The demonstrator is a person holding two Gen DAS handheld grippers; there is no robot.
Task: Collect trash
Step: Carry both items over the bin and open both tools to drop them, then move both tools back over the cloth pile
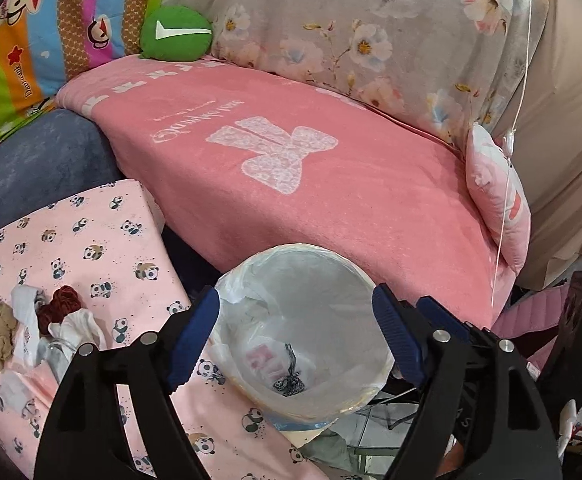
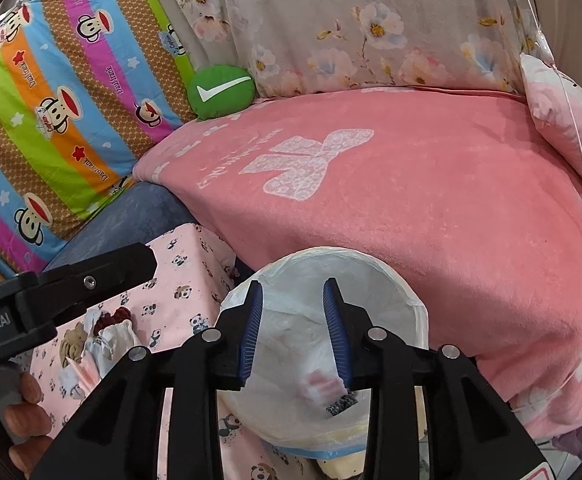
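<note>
A round trash bin (image 1: 361, 276) lined with a white plastic bag stands between a panda-print surface and a pink couch; it also shows in the right wrist view (image 2: 391, 276). Inside lie a pink-and-white scrap (image 1: 263, 356) and a dark knitted scrap (image 1: 289, 384). A pile of trash (image 1: 43, 320), beige, white and dark red scraps, lies on the panda-print surface (image 1: 103, 240) at the left. My left gripper (image 1: 295, 336) is open and empty over the bin. My right gripper (image 2: 294, 332) is open and empty over the bin mouth. In its view the pile (image 2: 99, 336) lies left, below the left gripper's body.
A pink blanket (image 1: 291, 184) covers the couch seat behind the bin. A green round cushion (image 1: 177, 32), a striped monkey-print cloth (image 1: 43, 28) and a floral cover (image 1: 351, 28) lie behind. A pink pillow (image 1: 499, 200) and a thin white cord (image 1: 507, 168) are at the right.
</note>
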